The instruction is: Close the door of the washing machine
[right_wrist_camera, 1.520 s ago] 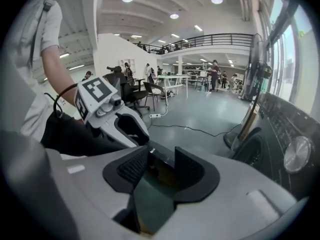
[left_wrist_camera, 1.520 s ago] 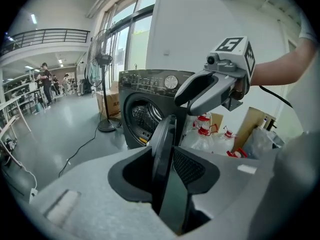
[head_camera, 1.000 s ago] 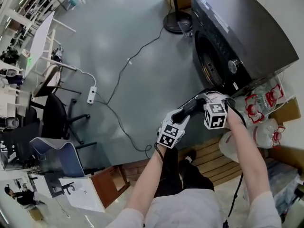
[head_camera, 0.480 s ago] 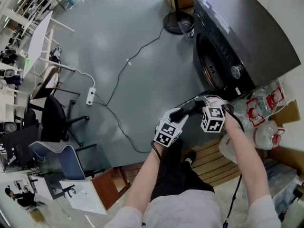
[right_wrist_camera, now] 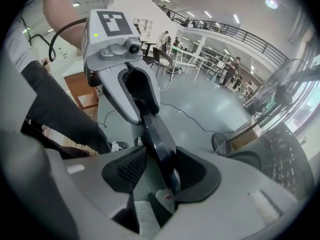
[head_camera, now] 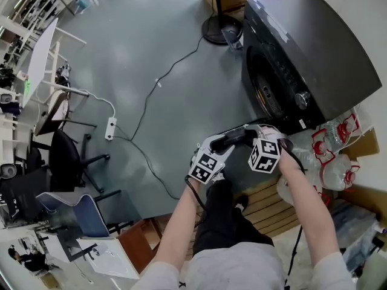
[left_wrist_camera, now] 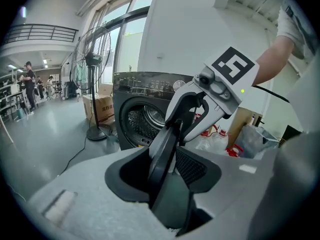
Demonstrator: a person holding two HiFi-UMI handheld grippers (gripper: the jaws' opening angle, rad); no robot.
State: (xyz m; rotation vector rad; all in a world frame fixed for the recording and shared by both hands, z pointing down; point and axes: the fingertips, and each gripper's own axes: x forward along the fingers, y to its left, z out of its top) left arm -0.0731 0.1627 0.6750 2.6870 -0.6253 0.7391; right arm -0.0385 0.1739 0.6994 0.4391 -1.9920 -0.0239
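Washing machine (head_camera: pixel 314 47): dark grey front-loader at the upper right of the head view, standing on the grey floor. The drum (head_camera: pixel 266 92) mouth is uncovered — the task is not done.

Pedestal fan (head_camera: pixel 221 26): near the machine's far corner and, by my judgement, clear of the door's sweep.

Door (head_camera: pixel 234 138): the dark panel seen edge-on, jutting from the near side of the machine's front toward the person. It is swung wide and well off the drum mouth, and both grippers are on it.

Door, handling: judged stiff and fairly heavy. It moves only about its hinge. The rim looks smooth, so it is probably slippery under the pads, and the latch likely wants a firm last push.

Door, where to hold: the free end, far from the hinge, for leverage. A jaw laid flat on the outer face should serve as well as a pinch.

Left gripper (left_wrist_camera: pixel 167 166): at the panel's outer end. The jaws are roughly half apart and opening, with the door's edge between them. The edge lies toward one jaw and the other stands just off it, so there is no squeeze.

Right gripper (right_wrist_camera: pixel 162 171): on the same panel, nearer the machine. The jaws are wide, and the panel leans on one with a plain gap to the other — straddling, not clamped.

Floor cable (head_camera: pixel 151 101): runs well apart from the door.
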